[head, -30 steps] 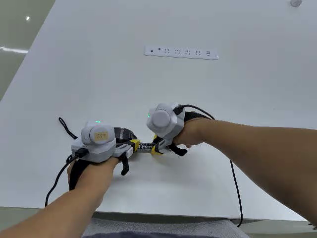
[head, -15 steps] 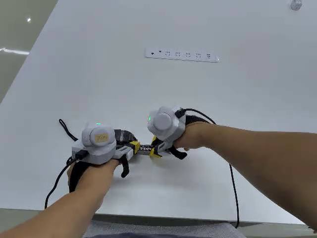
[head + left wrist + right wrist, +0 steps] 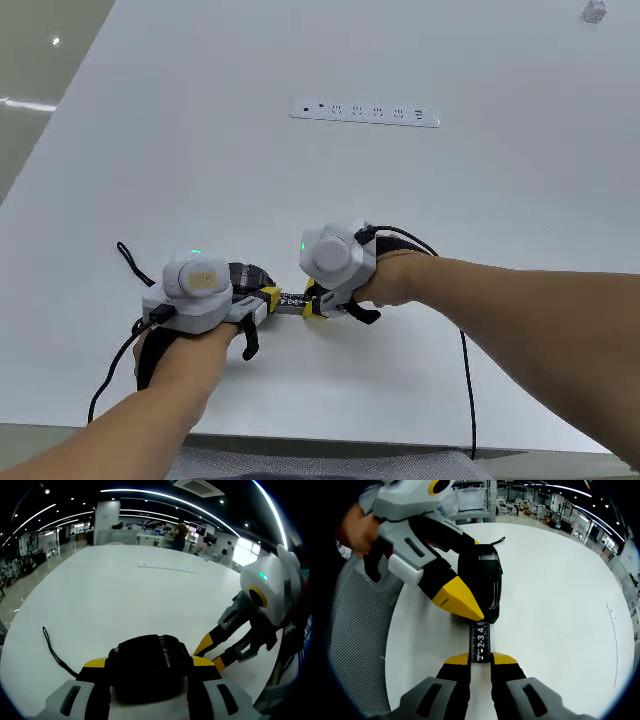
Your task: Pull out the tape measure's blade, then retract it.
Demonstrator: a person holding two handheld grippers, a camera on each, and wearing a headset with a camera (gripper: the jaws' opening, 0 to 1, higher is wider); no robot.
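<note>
Tape measure (image 3: 484,580), short blade (image 3: 480,641) straight toward right gripper (image 3: 480,659)

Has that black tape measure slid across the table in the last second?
No. The tape measure, clamped in the left gripper, stays equally far from the power strip; the right gripper holds its blade.

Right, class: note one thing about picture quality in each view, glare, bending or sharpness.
Head view: even light, little glare on the table. Left gripper view: fisheye bends the ceiling lights, tape measure dark. Right gripper view: blade numbers sharp.
</note>
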